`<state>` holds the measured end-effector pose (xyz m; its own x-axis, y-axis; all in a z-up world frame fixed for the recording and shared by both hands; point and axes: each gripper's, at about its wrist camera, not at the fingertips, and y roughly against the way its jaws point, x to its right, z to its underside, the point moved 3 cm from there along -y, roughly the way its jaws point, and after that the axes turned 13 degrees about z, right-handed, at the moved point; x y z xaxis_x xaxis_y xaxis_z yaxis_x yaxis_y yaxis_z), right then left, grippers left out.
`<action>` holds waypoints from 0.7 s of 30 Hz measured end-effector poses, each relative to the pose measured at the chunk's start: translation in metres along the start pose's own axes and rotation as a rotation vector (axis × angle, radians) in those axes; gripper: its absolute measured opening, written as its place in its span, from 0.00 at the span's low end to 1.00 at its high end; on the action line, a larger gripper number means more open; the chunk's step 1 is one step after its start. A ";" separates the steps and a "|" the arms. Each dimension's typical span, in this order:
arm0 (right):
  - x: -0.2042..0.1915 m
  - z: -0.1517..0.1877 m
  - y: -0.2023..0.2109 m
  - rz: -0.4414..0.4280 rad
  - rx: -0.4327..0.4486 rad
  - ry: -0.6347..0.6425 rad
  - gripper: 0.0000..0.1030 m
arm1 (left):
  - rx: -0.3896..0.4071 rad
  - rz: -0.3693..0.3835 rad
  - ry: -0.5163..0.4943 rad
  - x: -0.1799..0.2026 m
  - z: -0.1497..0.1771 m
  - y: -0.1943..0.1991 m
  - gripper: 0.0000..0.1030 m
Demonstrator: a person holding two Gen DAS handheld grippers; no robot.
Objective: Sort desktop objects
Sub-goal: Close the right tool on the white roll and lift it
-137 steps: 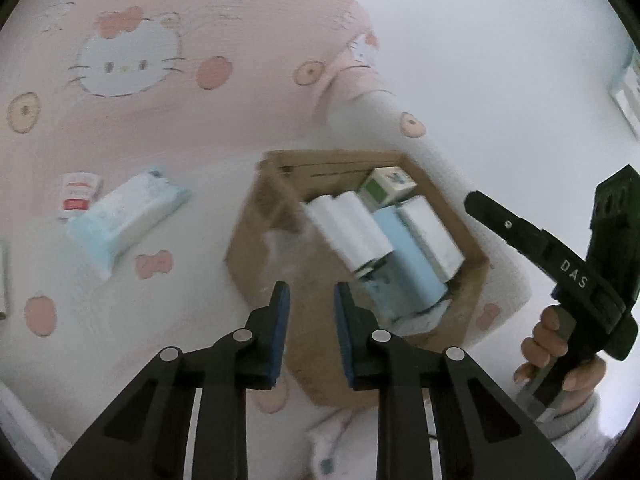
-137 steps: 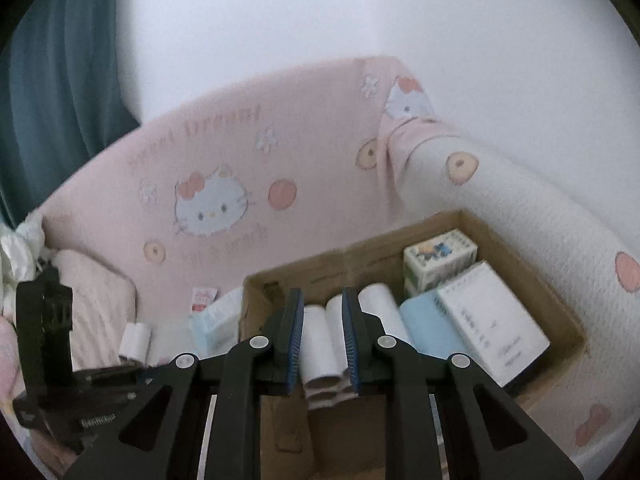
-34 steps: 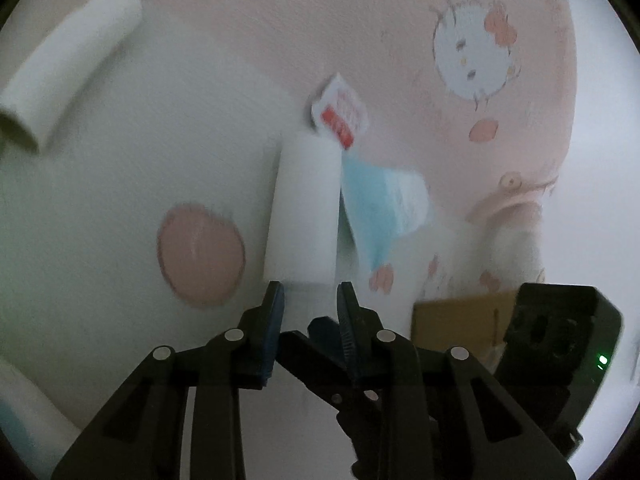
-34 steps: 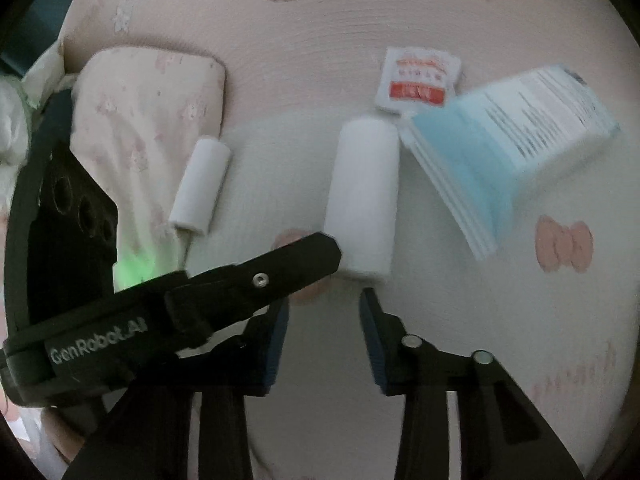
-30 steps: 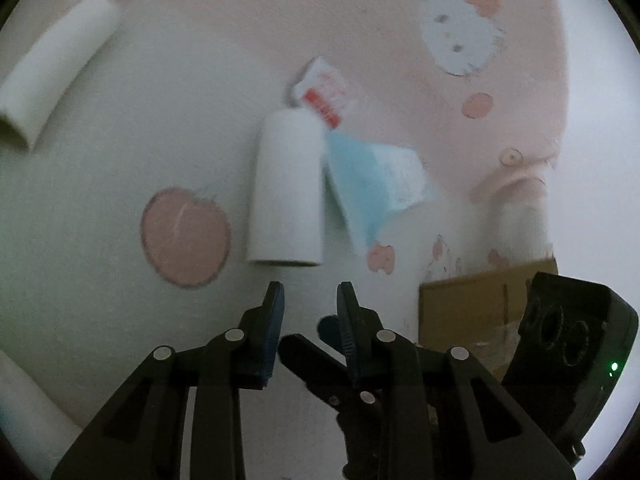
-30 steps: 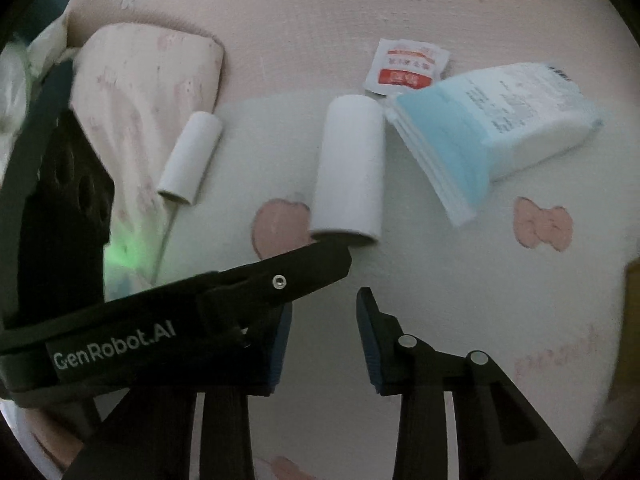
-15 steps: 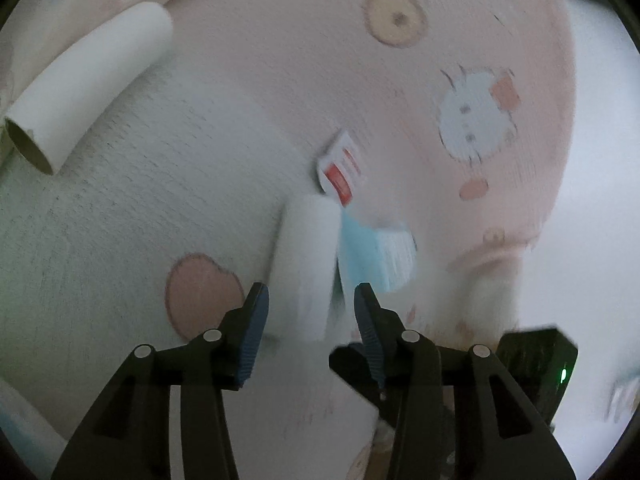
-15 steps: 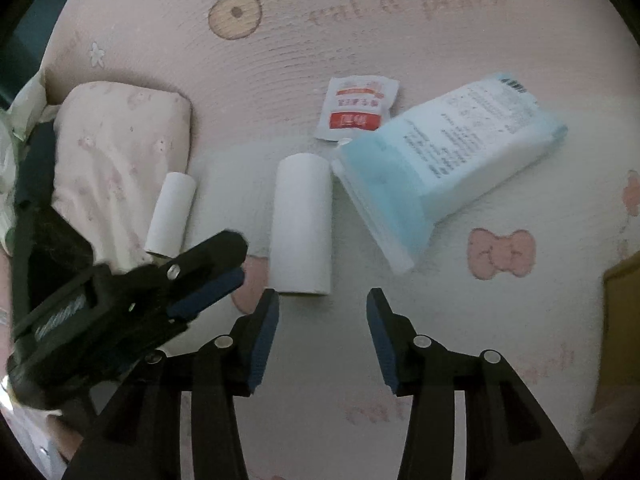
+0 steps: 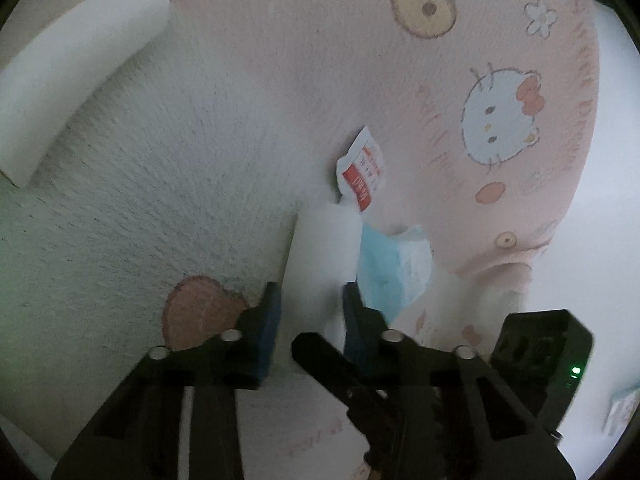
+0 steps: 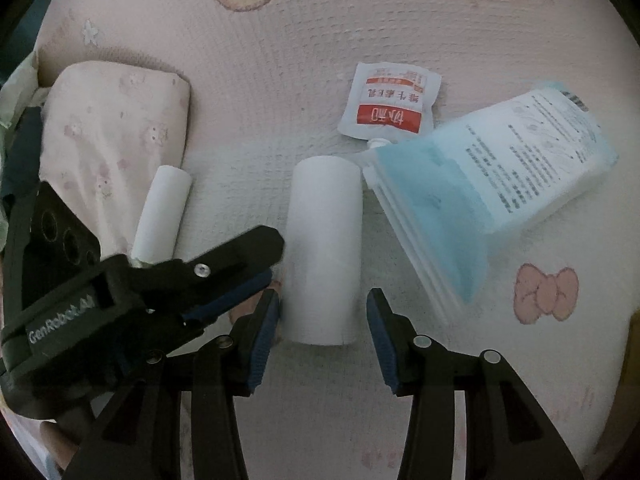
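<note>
Blue-padded jaws of the right gripper (image 10: 322,312) are straddling the near end of the big roll (image 10: 324,248), left pad touching it, right pad apart. Beside it the left gripper (image 9: 310,300) has just been closing, the roll's end between its jaws; whether they are pressing is unclear. Touching the roll's far end are lying a sachet (image 10: 390,102) and a blue pack (image 10: 488,200), and well left a small roll (image 10: 160,212).
</note>
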<state>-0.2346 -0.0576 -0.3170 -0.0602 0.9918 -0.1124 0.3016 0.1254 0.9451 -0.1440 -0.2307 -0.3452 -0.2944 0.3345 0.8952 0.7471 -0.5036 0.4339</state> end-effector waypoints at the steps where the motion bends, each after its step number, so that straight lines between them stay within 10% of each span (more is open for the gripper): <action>1: -0.003 0.001 -0.001 0.009 -0.010 0.016 0.39 | -0.004 0.013 0.009 -0.001 0.000 -0.002 0.29; 21: 0.041 0.089 0.037 0.041 -0.089 -0.097 0.39 | -0.266 -0.055 -0.194 0.027 0.082 -0.019 0.27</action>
<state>-0.1412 -0.0107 -0.3137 0.0437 0.9943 -0.0977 0.2162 0.0861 0.9725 -0.1174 -0.1466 -0.3376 -0.1918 0.4991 0.8450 0.5441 -0.6625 0.5148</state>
